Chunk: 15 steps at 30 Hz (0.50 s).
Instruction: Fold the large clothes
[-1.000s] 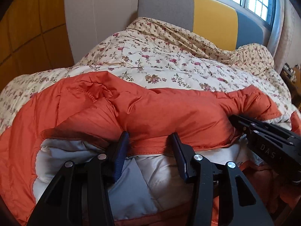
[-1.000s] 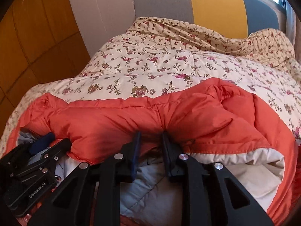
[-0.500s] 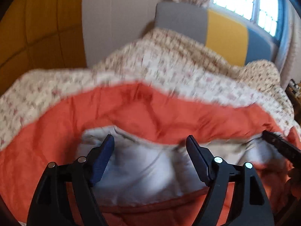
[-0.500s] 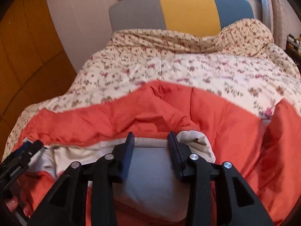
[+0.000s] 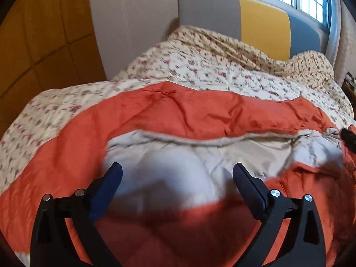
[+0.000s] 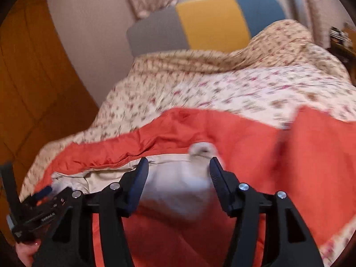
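An orange padded jacket [image 5: 182,111] with a pale grey lining [image 5: 178,158] lies spread on the bed, its lining facing up in the middle. My left gripper [image 5: 178,173] is open and empty, hovering above the lining. My right gripper [image 6: 178,166] is open and empty above the same lining [image 6: 178,184], with the orange jacket [image 6: 244,142] around it. The left gripper also shows at the lower left of the right wrist view [image 6: 42,202]. The right gripper's tip shows at the right edge of the left wrist view [image 5: 349,136].
The floral quilt [image 5: 211,75] covers the bed beyond the jacket. A grey, yellow and blue headboard [image 5: 255,22] stands at the back under a window. A wooden wardrobe [image 5: 40,44] is on the left. A cluttered shelf [image 6: 340,35] is at the far right.
Both grippers let go of the jacket's orange edge, opened wide and drew back and up. The folded-over edge now lies flatter with more lining exposed.
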Each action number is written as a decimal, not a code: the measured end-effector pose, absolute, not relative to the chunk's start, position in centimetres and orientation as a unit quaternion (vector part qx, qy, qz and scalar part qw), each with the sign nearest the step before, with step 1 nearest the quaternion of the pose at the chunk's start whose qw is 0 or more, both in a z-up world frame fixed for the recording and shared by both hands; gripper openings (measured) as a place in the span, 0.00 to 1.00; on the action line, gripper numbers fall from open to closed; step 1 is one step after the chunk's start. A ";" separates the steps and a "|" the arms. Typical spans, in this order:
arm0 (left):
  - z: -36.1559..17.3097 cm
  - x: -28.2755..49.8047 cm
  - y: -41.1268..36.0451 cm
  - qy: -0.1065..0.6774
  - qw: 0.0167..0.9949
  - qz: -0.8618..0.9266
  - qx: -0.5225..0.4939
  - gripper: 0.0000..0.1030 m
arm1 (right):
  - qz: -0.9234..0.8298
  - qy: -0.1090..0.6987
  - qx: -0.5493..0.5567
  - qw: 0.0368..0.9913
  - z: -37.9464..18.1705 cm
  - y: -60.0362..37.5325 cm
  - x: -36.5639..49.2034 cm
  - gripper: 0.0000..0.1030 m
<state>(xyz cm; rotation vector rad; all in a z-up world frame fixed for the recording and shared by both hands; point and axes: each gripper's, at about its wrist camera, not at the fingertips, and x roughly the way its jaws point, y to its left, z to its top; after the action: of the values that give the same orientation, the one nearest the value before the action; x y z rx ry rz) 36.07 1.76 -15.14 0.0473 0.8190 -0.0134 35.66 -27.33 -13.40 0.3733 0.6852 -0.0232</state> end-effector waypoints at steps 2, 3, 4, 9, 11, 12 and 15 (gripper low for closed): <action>-14.6 34.4 2.5 0.388 0.922 -0.002 0.003 0.96 | -0.045 0.322 0.211 0.922 -12.6 -29.9 33.2 0.55; -14.5 33.6 2.9 0.386 0.923 -0.001 -0.008 0.96 | -0.062 0.320 0.226 0.918 -12.4 -31.1 32.2 0.55; -14.5 33.0 3.1 0.387 0.922 -0.001 -0.015 0.96 | -0.084 0.318 0.248 0.911 -12.4 -32.9 31.1 0.55; -14.5 31.7 4.2 0.388 0.921 0.009 -0.036 0.96 | -0.193 0.307 0.331 0.871 -13.5 -41.4 25.9 0.57; -14.4 31.5 4.5 0.395 0.918 0.024 -0.030 0.96 | -0.225 0.300 0.364 0.852 -14.0 -44.3 24.1 0.57; -14.4 31.4 4.8 0.400 0.916 0.035 -0.022 0.96 | -0.243 0.295 0.385 0.840 -14.4 -46.1 23.0 0.57; -14.8 30.9 5.6 0.405 0.913 0.056 -0.011 0.96 | -0.275 0.284 0.411 0.822 -15.0 -49.9 20.9 0.57</action>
<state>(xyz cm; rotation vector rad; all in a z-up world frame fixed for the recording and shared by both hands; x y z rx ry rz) 30.94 5.59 -14.77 -0.0222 0.8342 0.1157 20.93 -49.90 -15.05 0.8740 0.6052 -0.5851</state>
